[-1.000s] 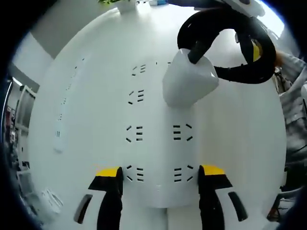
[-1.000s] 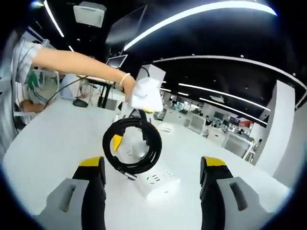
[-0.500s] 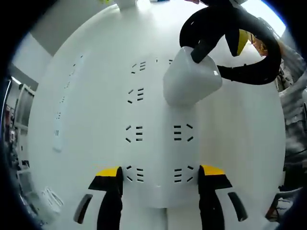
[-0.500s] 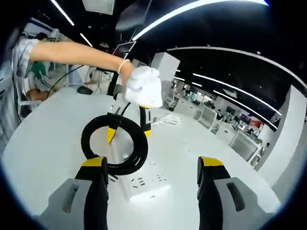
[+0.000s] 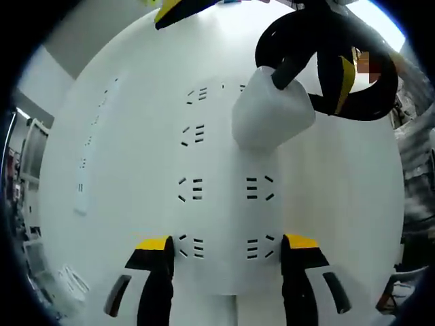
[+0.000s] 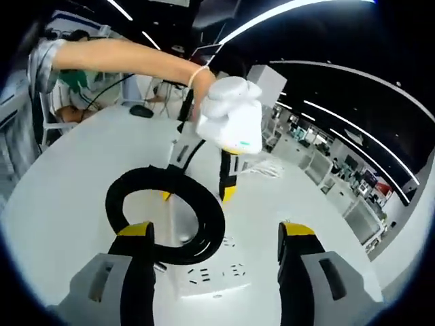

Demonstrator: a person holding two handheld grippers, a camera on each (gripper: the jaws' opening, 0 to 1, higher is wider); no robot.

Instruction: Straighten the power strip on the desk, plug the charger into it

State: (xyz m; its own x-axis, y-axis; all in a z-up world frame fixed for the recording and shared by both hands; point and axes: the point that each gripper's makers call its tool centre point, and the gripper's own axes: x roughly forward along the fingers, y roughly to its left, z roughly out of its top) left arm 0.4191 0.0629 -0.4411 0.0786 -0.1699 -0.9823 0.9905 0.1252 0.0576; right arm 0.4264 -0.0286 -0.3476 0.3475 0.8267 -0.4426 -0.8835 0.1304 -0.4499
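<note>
The left gripper [image 5: 225, 255] clamps the near end of the power strip [image 5: 224, 204]. The charger [image 5: 272, 115] sits plugged in ahead of those jaws. The right gripper [image 6: 214, 238] gapes empty, the coiled cable [image 6: 166, 217] between its jaws. The brick looks rigid and light, so grip its flat sides; the cable is springy.

A white table [image 6: 68, 183] carries a white power strip [image 5: 224, 204], which lies flat on it with two rows of sockets facing up. A white charger [image 5: 272, 115] sits on the strip's far end, and its coiled black cable [image 6: 166, 214] loops just above the strip.
</note>
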